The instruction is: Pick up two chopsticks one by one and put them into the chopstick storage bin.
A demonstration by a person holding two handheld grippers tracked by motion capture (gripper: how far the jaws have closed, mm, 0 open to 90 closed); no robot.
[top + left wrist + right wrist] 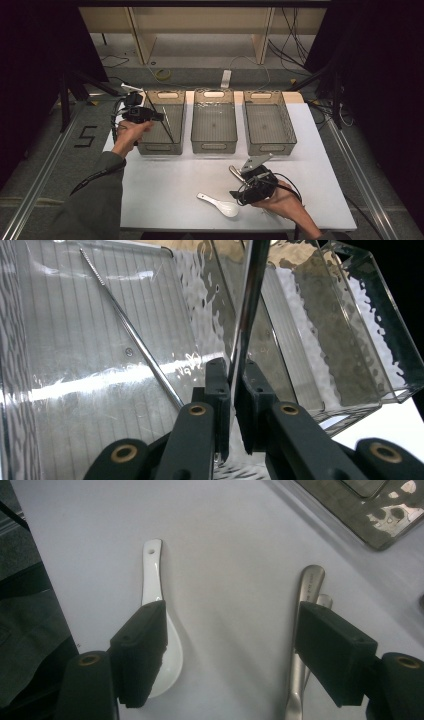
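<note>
Hovering tongs (227, 650) (table edge (30, 550) near)

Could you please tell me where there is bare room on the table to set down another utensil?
Bare: the table's near-left stretch, left of the white ceramic spoon, and the far-right strip beside the right bin. Crowded: around the right gripper and metal cutlery.

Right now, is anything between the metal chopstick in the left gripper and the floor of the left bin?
Nothing visible blocks it. The left gripper holds the chopstick over the left bin; another chopstick already lies inside, off to one side.
</note>
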